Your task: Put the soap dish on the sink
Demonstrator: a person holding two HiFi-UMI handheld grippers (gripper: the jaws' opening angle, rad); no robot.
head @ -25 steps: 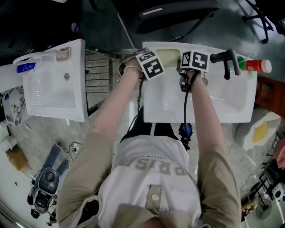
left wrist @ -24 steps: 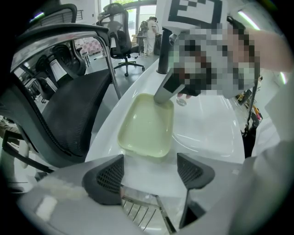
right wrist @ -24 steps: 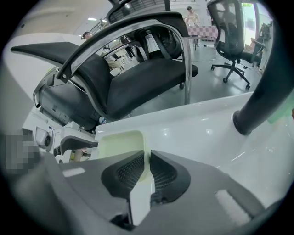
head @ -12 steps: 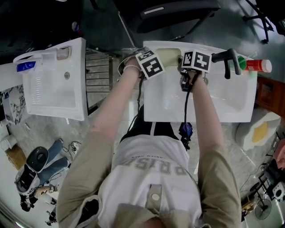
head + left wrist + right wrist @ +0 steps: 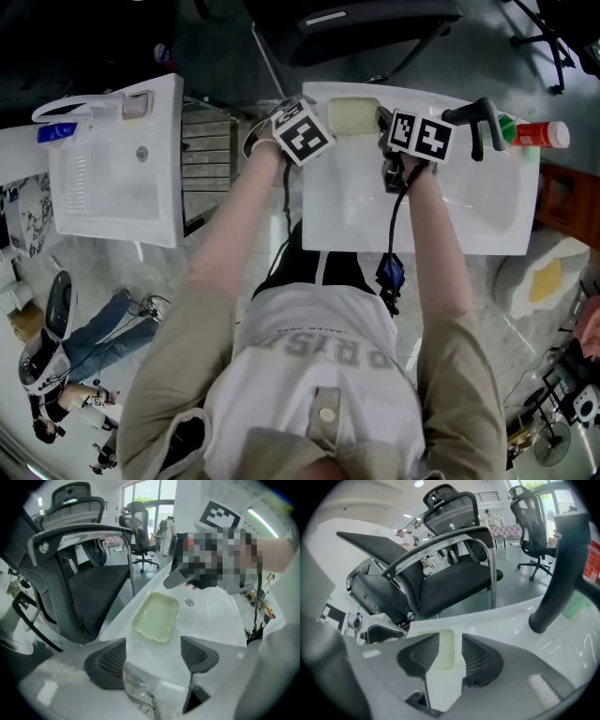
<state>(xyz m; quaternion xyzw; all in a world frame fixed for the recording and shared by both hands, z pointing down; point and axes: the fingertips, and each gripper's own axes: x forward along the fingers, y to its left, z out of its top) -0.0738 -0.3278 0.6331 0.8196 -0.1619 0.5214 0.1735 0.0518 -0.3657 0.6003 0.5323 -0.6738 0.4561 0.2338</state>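
Soap dish [image 5: 352, 114] is seemingly being released on the sink's [image 5: 487, 234] back edge. Right gripper [image 5: 449, 641] is being opened off it, with left gripper [image 5: 152, 644] being held wide, empty.

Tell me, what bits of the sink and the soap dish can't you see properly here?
- Right gripper view: the right hand-held gripper, jaws opening with nothing pinched, covers most of the pale green rectangular soap dish.
- Right gripper view: the black curved tap is cut off at the right edge.
- Head view: the red bottle has a label too small to read.
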